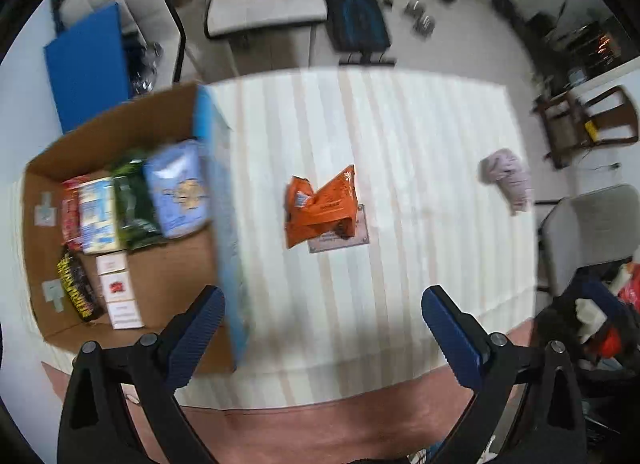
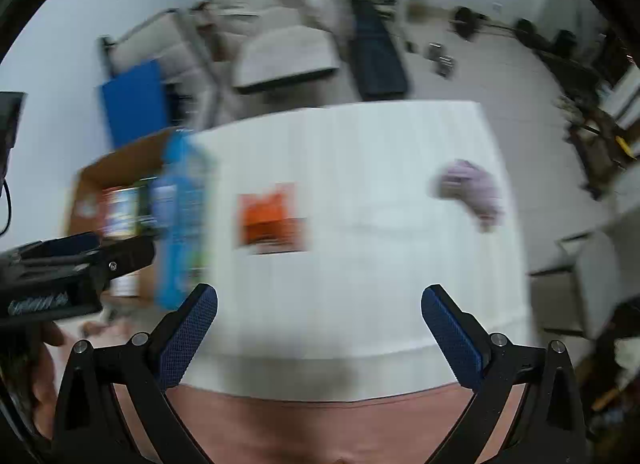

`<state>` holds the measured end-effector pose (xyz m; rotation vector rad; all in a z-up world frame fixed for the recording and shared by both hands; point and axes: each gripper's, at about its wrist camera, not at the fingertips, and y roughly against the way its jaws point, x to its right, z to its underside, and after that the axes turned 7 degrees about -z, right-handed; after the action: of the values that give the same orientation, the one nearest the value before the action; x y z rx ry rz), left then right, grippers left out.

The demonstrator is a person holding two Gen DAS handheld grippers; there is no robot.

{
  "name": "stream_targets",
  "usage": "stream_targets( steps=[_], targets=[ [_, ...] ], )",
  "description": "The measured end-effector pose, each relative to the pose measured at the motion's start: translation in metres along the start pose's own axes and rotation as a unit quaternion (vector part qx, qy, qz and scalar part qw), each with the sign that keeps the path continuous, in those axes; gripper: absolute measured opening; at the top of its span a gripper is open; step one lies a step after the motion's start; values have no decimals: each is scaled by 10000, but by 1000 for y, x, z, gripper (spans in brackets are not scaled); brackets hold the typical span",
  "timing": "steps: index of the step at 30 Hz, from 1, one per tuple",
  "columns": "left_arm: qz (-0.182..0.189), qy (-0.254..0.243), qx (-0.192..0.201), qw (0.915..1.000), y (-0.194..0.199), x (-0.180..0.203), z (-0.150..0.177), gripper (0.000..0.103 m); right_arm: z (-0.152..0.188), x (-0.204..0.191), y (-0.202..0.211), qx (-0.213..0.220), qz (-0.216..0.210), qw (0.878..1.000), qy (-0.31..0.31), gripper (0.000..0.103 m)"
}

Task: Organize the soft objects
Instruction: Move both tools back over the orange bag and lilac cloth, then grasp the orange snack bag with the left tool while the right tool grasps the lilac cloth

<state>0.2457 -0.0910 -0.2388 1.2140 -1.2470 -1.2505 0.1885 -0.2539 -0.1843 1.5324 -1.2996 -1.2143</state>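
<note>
An orange snack bag lies crumpled near the middle of the white striped tablecloth. A pale pink soft cloth item sits by the table's right edge. At the left, an open cardboard box holds several snack bags, among them a light blue bag and a green bag. My left gripper hangs open over the near table edge, holding nothing. My right gripper is also open and holds nothing. The right wrist view is blurred.
Small white cartons lie in the box's near corner. Padded chairs stand behind and right of the table. A weight bench and dumbbells lie on the floor beyond. The other gripper's body shows at left.
</note>
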Motion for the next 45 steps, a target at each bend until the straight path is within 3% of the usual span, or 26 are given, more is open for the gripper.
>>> stream_targets(
  steps=[7, 14, 18, 23, 27, 30, 31, 32, 33, 35, 36, 42, 43, 45],
  targets=[
    [-666, -113, -943, 9932, -93, 32, -46, 101, -31, 105, -53, -460, -56, 9970, -622, 103],
    [-886, -79, -1495, 9848, -149, 33, -59, 101, -63, 153, -102, -806, 98, 9954, -516, 103],
    [-763, 56, -1560, 9848, -163, 36, -59, 100, -88, 169, -136, -953, 423, 9940, -323, 103],
    [-678, 46, -1564, 9854, -172, 53, -54, 70, -112, 178, -178, -1246, 689, 9898, 77, 103],
    [-647, 24, -1413, 9878, -171, 64, -50, 58, -123, 180, -207, -1533, 741, 9845, 410, 103],
    [-650, 5, -1370, 9884, -171, 68, -49, 57, -126, 185, -231, -1795, 833, 9790, 498, 103],
    [-638, 30, -1356, 9887, -171, 69, -49, 56, -128, 187, -236, -1811, 898, 9780, 519, 97],
    [-633, 43, -1344, 9889, -172, 71, -49, 56, -127, 189, -238, -1825, 904, 9778, 496, 79],
    [-628, 45, -1328, 9891, -171, 71, -53, 55, -128, 192, -238, -1784, 722, 9807, 355, 75],
    [-623, 39, -1287, 9897, -173, 69, -48, 54, -129, 196, -238, -1794, 395, 9829, 117, 51],
    [-629, 35, -1276, 9898, -174, 70, -48, 53, -130, 196, -238, -1780, 409, 9831, 121, 49],
    [-659, 2, -1231, 9902, -173, 74, -47, 52, -130, 186, -241, -1826, 701, 9801, 339, 49],
    [-649, 9, -1238, 9902, -169, 67, -62, 52, -131, 184, -243, -1856, 731, 9790, 416, 50],
    [-617, 25, -1239, 9904, -169, 66, -63, 53, -133, 180, -246, -1911, 750, 9774, 510, 61]
  ],
)
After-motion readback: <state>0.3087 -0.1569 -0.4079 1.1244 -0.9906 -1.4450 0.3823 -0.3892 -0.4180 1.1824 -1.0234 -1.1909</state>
